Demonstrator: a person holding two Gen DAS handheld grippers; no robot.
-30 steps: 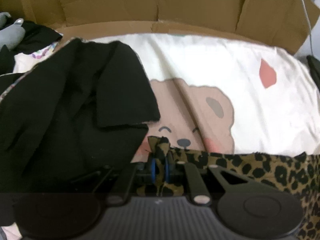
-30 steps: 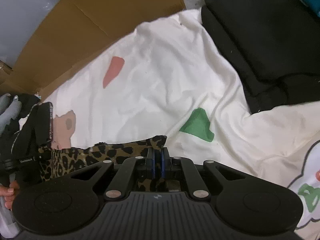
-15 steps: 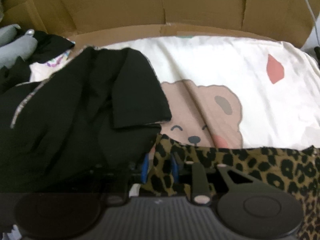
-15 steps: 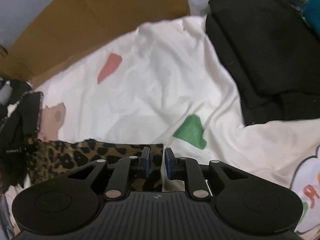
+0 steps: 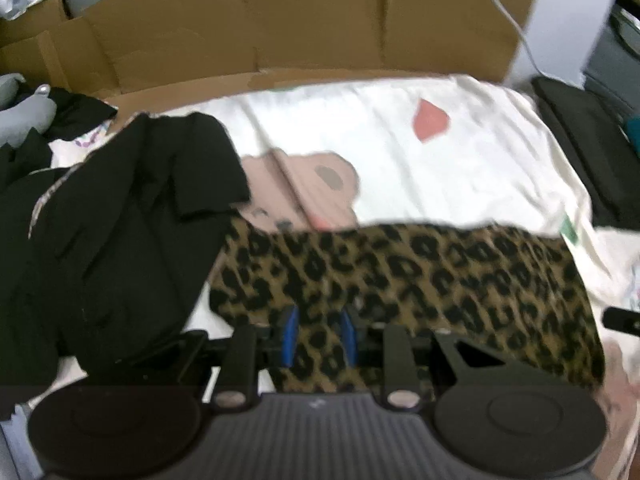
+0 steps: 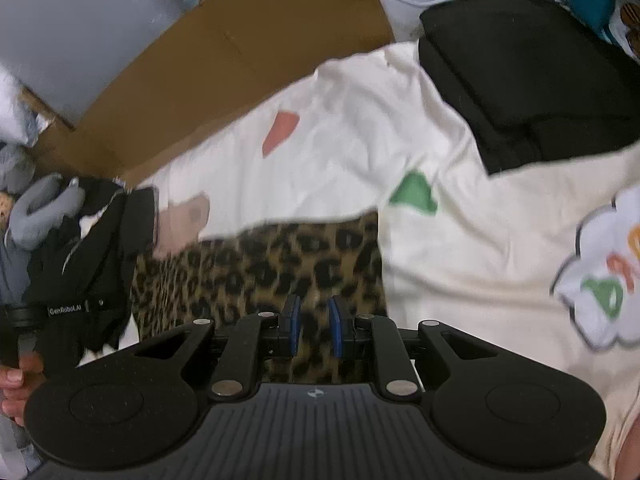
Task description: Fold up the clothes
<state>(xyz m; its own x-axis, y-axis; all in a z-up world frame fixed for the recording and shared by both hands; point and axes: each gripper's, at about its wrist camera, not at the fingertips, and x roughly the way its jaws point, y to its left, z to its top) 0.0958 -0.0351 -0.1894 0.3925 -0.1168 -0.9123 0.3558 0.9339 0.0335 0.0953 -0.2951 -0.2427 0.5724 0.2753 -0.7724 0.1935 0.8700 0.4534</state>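
A leopard-print garment (image 5: pixel 420 276) lies flat on a cream bedsheet (image 5: pixel 400 160) with cartoon prints. It also shows in the right wrist view (image 6: pixel 272 272). My left gripper (image 5: pixel 318 336) is open above the garment's near left part, its blue pads apart. My right gripper (image 6: pixel 314 326) is open above the garment's near right part. Neither holds any cloth.
A black garment pile (image 5: pixel 100 220) lies left of the leopard cloth. A folded black stack (image 6: pixel 532 80) sits at the far right. A cardboard wall (image 5: pixel 300 28) lines the back. Grey clothes (image 6: pixel 36 208) lie far left. The left gripper's handle and a hand (image 6: pixel 16 376) show.
Both grippers were shut on the leopard garment's edge a second ago; they have opened, let it go, and pulled back. The garment now lies spread flat.
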